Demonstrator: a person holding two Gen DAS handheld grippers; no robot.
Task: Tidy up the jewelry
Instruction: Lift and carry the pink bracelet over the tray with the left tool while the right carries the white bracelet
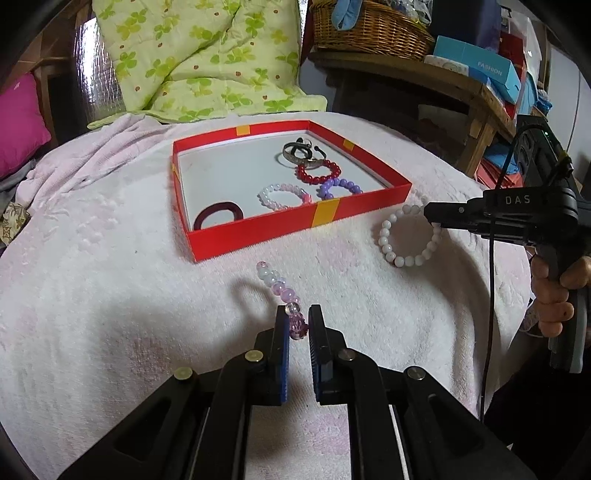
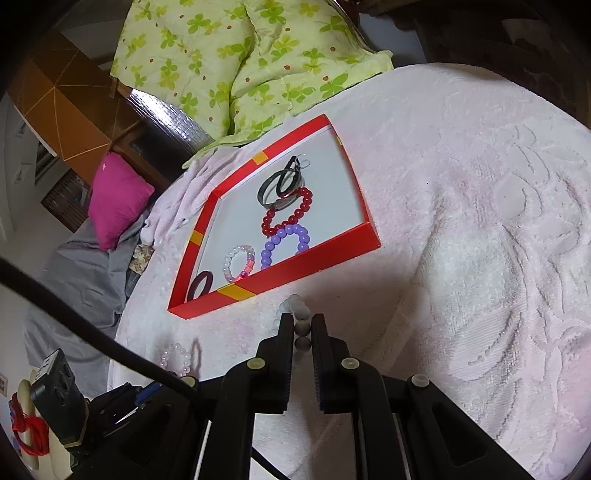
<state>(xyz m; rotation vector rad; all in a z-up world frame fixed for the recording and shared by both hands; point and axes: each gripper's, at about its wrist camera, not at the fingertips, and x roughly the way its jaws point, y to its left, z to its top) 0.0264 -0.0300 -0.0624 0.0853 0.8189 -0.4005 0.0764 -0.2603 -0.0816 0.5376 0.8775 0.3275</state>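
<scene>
A red tray (image 1: 258,232) (image 2: 317,258) lies on the pale towel. It holds a red bead bracelet (image 1: 317,172), a purple one (image 1: 339,186), a pink-white one (image 1: 282,196), a dark hair tie (image 1: 218,218) and metal bangles (image 1: 297,153). My left gripper (image 1: 298,317) is shut on a pink and clear bead bracelet (image 1: 279,286), held up in front of the tray; it also shows in the right wrist view (image 2: 176,360). My right gripper (image 1: 432,218) (image 2: 302,325) is shut on a white bead bracelet (image 1: 402,240) (image 2: 300,314), right of the tray.
A green clover quilt (image 1: 207,59) lies behind the tray. A magenta cushion (image 1: 22,122) is at the left. A wooden shelf with a wicker basket (image 1: 369,29) and blue boxes (image 1: 476,66) stands at the back right.
</scene>
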